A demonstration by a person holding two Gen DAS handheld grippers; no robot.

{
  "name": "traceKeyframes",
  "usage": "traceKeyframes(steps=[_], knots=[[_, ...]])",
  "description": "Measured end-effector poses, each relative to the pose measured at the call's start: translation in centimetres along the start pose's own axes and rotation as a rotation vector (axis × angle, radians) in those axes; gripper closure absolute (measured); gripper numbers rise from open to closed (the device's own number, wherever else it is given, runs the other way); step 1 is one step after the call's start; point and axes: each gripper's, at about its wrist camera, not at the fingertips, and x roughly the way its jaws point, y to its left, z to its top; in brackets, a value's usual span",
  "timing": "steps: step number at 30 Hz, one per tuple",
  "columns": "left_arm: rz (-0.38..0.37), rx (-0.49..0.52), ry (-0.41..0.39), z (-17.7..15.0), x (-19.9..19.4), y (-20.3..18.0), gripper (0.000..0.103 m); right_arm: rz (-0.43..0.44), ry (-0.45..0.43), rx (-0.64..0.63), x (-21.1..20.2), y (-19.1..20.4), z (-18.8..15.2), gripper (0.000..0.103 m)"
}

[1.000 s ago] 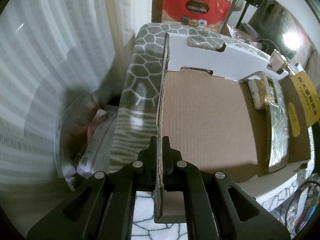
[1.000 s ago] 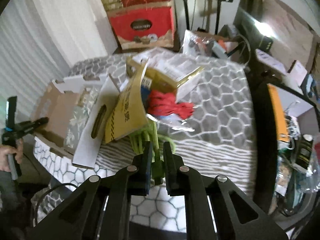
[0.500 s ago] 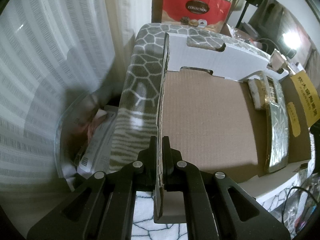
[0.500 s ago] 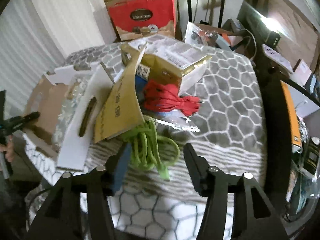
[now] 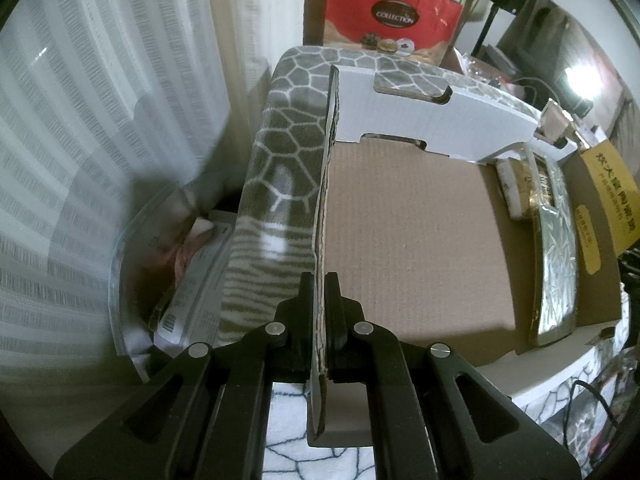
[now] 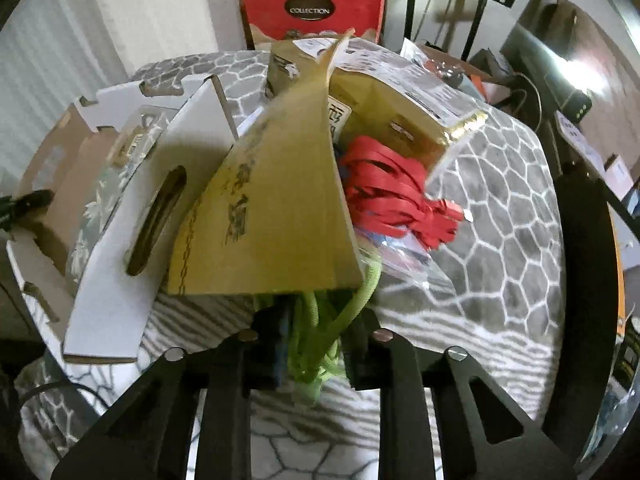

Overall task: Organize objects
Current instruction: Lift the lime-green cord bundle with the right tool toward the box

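Rope [image 6: 320,332] beside cardboard box [image 6: 120,184]

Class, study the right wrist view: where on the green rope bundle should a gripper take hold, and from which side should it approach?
Grip the gathered strands at the near end of the green rope, coming from above and the near side. The far end runs under the yellow cardboard flap, so only this part is exposed. The right gripper has just been closing, with these strands between its fingers.
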Motion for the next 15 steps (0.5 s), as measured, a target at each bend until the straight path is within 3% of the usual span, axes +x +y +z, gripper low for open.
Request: traceKeyframes(steps=[9,15], knots=[[-0.009,-0.003,-0.001,0.0,-0.1,0.0,0.099,0.024,-0.049,0.118,-5.6,-3.4,-2.3,0.088],[-0.010,-0.004,-0.002,0.0,0.0,0.0,0.099,-0.025,-0.123,0.151,-11.1,-4.5,-2.5,0.088]])
